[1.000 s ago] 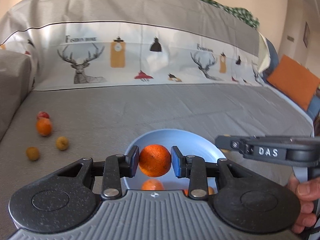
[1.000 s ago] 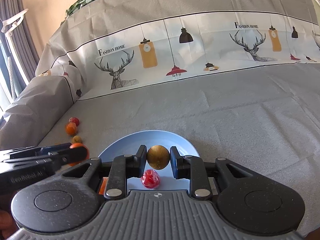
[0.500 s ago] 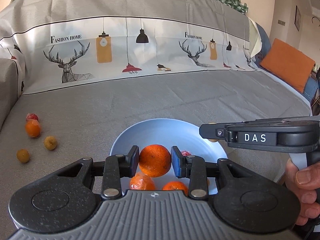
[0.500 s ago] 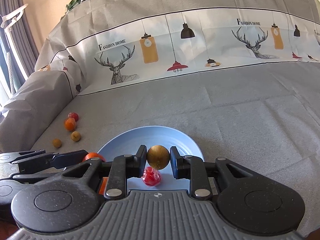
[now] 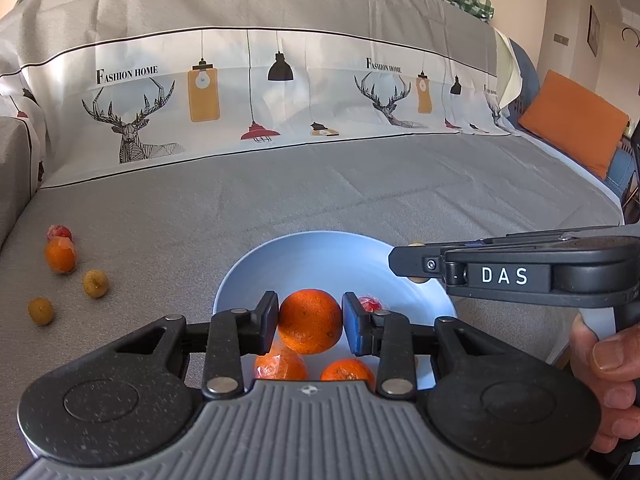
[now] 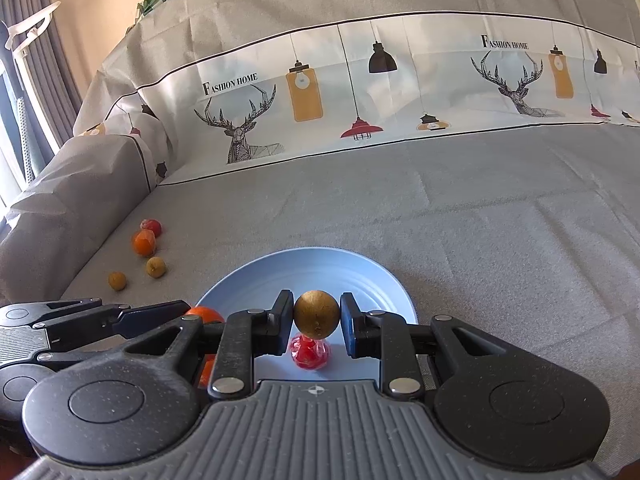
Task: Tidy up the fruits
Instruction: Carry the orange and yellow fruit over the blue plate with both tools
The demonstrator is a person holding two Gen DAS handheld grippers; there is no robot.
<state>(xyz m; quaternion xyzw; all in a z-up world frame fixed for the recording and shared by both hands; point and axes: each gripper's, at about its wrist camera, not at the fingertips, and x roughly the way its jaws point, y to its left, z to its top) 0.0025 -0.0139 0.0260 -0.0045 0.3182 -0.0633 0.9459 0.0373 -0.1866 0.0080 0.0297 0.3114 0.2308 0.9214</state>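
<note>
A light blue plate [image 5: 320, 256] [image 6: 320, 272] lies on the grey sofa seat. Above it my left gripper [image 5: 310, 322] is shut on an orange [image 5: 310, 320]. Under that orange two more oranges [image 5: 280, 366] [image 5: 346, 370] and a red wrapped fruit [image 5: 370, 303] [image 6: 310, 354] rest in the plate. My right gripper [image 6: 316, 316] is shut on a small golden-brown round fruit [image 6: 316, 314] over the plate's near part. In the left wrist view the right gripper [image 5: 408, 260] reaches in from the right, held by a hand [image 5: 612, 380].
Loose fruit lies at the seat's left: a red one [image 5: 59, 233], an orange [image 5: 61, 255] and two small yellow-brown ones [image 5: 95, 283] [image 5: 41, 311]. The sofa arm [image 6: 72, 200] rises at the left, the printed backrest cover [image 5: 280, 92] behind. An orange cushion [image 5: 576, 120] sits far right.
In the left wrist view the scene has rolled and shifted, so more of the plate's contents show under the held orange. Both grips are unchanged; the right wrist view barely moved.
</note>
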